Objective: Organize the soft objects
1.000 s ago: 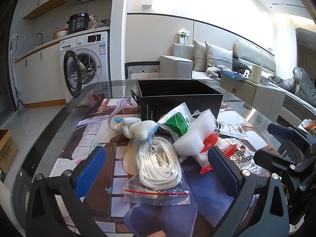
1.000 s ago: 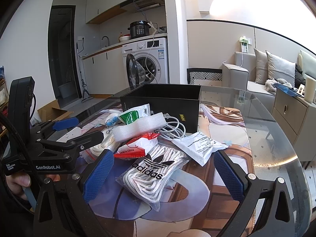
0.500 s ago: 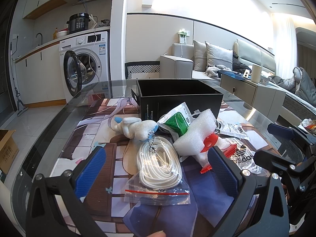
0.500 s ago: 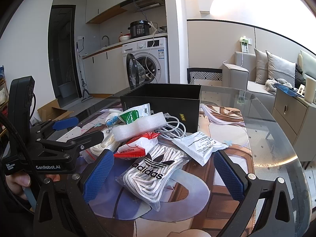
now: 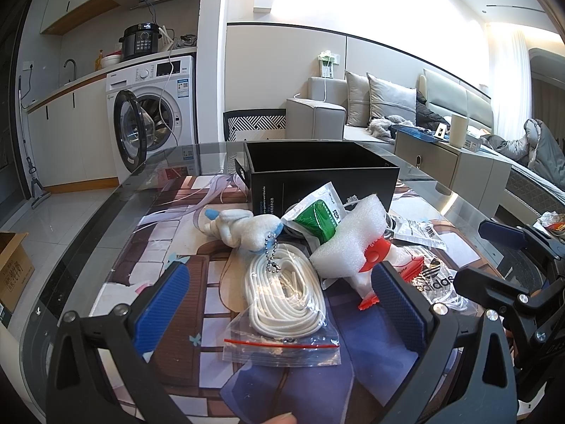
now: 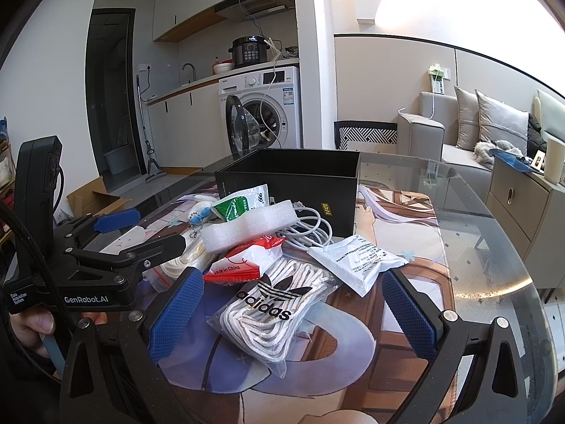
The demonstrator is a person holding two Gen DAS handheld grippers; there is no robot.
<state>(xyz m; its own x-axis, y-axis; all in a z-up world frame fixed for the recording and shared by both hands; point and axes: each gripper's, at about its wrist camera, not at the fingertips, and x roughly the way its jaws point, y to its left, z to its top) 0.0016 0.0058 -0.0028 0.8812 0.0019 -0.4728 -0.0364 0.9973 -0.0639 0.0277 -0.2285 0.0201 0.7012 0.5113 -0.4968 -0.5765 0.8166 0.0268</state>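
Lying in a loose heap on the glass table (image 6: 494,247), just in front of the open black box (image 5: 317,173), are the soft things: a white-and-blue plush keychain (image 5: 243,228), a clear zip bag of white cord (image 5: 286,300), a white foam block (image 5: 349,238), a green-and-white packet (image 5: 317,213), a red-and-white pouch (image 6: 243,265), an adidas bag of laces (image 6: 272,304), a flat white sachet (image 6: 356,259) and a coil of white cable (image 6: 310,228). The left gripper (image 5: 279,304) hovers with its jaws spread wide either side of the cord bag, holding nothing. The right gripper (image 6: 293,312) is likewise spread wide, framing the adidas bag without touching it. Behind stand a washing machine (image 5: 159,113) and a grey sofa (image 5: 317,113).
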